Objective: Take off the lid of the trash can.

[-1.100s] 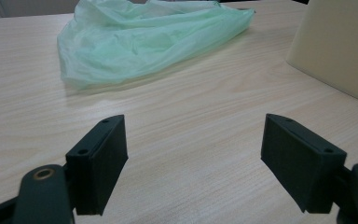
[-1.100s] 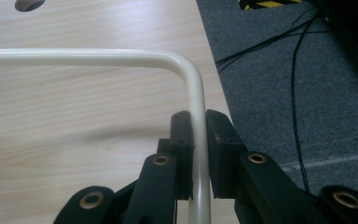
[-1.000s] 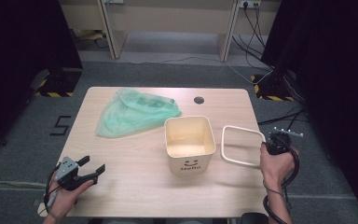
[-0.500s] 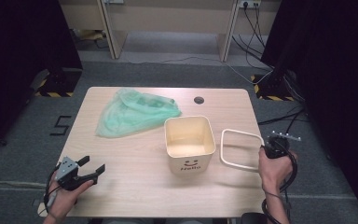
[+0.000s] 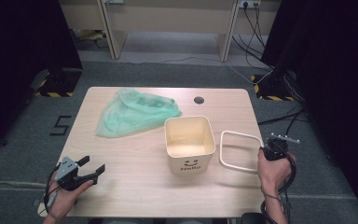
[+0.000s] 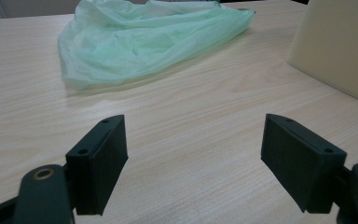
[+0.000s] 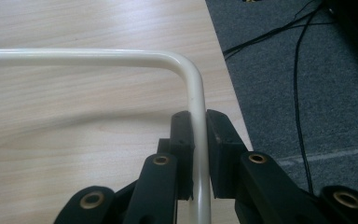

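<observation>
right gripper (image 7: 196,154) at the surface's (image 5: 135,163) right edge, jaws clamped on the cream wire frame (image 5: 240,151) just beside the bin (image 5: 189,144), left gripper (image 6: 193,163) low at the near-left corner, jaws wide apart on nothing, aimed toward the green bag (image 6: 144,39)

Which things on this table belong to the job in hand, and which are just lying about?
In use:
- white rectangular frame, clamped by the right gripper
- cream "Hello" bin beside it
- green plastic bag, probably its liner

Lying about:
- floor cables
- left gripper, open, idle
</observation>
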The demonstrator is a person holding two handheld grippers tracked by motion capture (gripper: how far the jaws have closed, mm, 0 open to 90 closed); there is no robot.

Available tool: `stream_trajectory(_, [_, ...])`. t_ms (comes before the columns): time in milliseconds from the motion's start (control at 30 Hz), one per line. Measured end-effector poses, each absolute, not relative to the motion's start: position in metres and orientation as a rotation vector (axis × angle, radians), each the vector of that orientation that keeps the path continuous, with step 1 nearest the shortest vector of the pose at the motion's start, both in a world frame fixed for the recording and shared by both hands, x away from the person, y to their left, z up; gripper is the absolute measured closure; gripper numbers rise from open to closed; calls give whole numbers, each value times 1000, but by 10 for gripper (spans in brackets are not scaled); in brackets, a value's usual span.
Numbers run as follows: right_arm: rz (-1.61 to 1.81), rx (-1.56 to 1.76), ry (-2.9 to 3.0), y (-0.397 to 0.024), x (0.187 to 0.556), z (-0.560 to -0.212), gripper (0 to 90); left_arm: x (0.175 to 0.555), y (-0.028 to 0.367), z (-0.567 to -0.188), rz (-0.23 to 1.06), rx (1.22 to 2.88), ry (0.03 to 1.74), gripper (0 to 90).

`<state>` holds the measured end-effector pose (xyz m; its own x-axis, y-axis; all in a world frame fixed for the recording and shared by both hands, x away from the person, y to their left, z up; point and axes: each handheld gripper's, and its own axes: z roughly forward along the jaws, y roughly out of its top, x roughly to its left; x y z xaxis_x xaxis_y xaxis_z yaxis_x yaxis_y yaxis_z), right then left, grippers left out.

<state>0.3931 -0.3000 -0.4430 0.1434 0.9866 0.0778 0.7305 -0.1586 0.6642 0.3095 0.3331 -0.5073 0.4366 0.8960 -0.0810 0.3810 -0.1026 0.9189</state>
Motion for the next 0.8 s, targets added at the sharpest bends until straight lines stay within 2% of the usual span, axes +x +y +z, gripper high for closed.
stream_trajectory(800, [704, 1962, 1637, -302, 388, -453, 818, 309, 333, -507, 644, 1688, 1119, 215])
